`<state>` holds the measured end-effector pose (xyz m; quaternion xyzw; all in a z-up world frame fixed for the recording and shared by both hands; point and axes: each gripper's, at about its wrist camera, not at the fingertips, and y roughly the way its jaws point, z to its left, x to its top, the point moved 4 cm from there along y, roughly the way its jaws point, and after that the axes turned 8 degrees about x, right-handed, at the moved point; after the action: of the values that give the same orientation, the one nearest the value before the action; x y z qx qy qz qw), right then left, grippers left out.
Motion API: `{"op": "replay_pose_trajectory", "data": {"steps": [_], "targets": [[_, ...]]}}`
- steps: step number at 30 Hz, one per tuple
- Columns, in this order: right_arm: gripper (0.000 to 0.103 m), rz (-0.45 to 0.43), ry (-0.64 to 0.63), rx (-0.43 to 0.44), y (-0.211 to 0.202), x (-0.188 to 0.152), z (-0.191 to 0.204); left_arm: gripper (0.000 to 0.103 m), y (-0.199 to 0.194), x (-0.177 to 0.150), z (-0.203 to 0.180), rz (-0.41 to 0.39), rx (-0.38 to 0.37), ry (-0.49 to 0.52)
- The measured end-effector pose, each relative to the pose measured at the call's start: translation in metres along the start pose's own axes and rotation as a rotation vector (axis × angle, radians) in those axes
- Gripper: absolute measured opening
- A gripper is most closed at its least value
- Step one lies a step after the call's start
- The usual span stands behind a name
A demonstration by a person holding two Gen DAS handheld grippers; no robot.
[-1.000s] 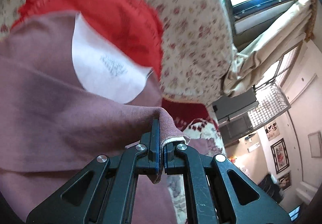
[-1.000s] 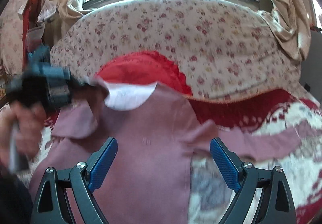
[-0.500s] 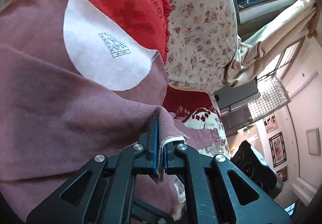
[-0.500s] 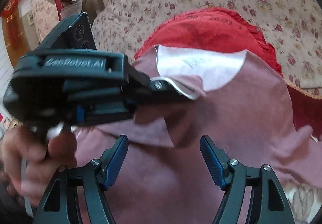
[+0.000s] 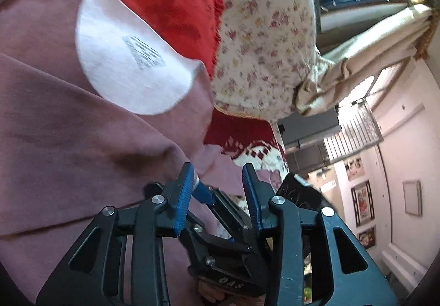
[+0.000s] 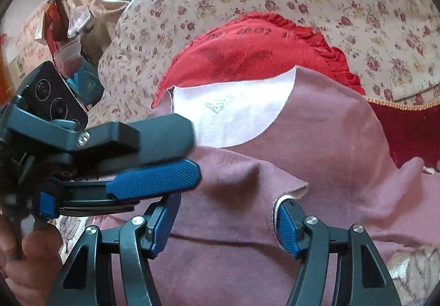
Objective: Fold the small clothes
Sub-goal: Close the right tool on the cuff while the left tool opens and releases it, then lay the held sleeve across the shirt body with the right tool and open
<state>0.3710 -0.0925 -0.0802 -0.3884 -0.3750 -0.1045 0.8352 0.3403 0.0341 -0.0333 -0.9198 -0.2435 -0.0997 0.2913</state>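
The shirt [image 6: 316, 157] runs off the bottom and right edges of the right wrist view, so its hem and far sleeve cannot be seen; in the left wrist view it leaves the left edge. Its printed label [image 6: 222, 103] is too blurred to read. The left gripper [image 6: 154, 165] hides the shirt's near shoulder, and its rear is cut off at the left edge. The hand [image 6: 30, 259] is only partly in frame. The red cushion [image 6: 247, 55] is half covered by the shirt, and its lettering is illegible. In the left wrist view the right gripper [image 5: 205, 191] lies mostly behind the left fingers [image 5: 183, 196].
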Motion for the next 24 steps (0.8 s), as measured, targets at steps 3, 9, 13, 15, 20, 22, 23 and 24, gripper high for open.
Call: {"op": "replay_pose_trajectory", "data": {"steps": [3,9,13,15,20,22,23,24], "targets": [[0.062,-0.001,0.047,-0.003,-0.002,-0.004,-0.013,0.034,-0.019,0.004,0.008,-0.038,0.072,-0.028],[0.059,0.005,0.111,0.014,0.002,0.001,-0.033,0.051,-0.079,0.003,0.025,-0.130,0.301,0.039],[0.043,0.039,0.113,-0.003,0.008,0.004,-0.042,0.051,-0.126,0.002,0.063,-0.209,0.573,0.093],[0.037,0.037,0.121,-0.010,0.009,0.007,-0.046,0.051,-0.145,0.002,0.088,-0.244,0.696,0.086],[0.003,0.024,0.147,0.001,0.010,0.016,-0.053,0.051,-0.172,0.009,0.153,-0.310,0.816,-0.087],[0.002,0.009,0.137,-0.012,0.003,0.018,-0.053,0.051,-0.175,0.011,0.165,-0.335,0.804,-0.144],[0.002,-0.005,0.129,-0.022,-0.003,0.021,-0.052,0.051,-0.175,0.011,0.168,-0.336,0.821,-0.150],[0.002,-0.026,0.120,-0.038,-0.011,0.025,-0.051,0.051,-0.174,0.012,0.170,-0.335,0.829,-0.151]]}}
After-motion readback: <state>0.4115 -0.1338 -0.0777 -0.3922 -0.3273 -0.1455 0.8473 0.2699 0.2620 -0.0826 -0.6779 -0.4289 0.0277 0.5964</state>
